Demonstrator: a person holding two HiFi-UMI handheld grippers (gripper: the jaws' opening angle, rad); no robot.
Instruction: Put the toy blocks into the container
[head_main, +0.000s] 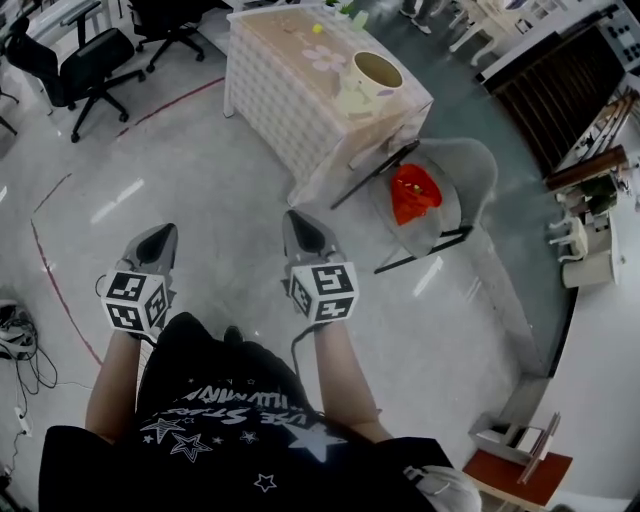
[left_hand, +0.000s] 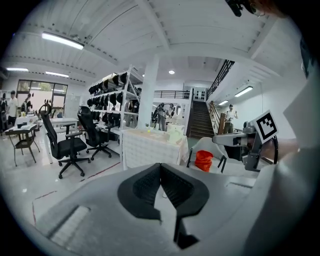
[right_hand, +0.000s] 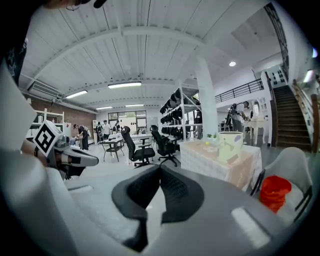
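The container (head_main: 377, 73), a cream bucket with a flower print, stands on a white-skirted table (head_main: 290, 110) well ahead of me; it also shows in the right gripper view (right_hand: 230, 145). A small yellow block (head_main: 317, 29) and a green piece (head_main: 358, 18) lie farther back on the tabletop. My left gripper (head_main: 163, 235) and right gripper (head_main: 298, 222) hang side by side over bare floor, well short of the table. Each one's jaws meet at the tips with nothing between them (left_hand: 160, 165) (right_hand: 160, 168). Each gripper view catches the other gripper beside it (left_hand: 248, 141) (right_hand: 64, 155).
A grey chair (head_main: 470, 170) with a red bag (head_main: 413, 192) on its seat stands right of the table. Black office chairs (head_main: 85, 65) are at the back left. Red tape lines (head_main: 50, 270) cross the glossy floor. Cables (head_main: 25, 350) lie at far left. People stand far off in the room.
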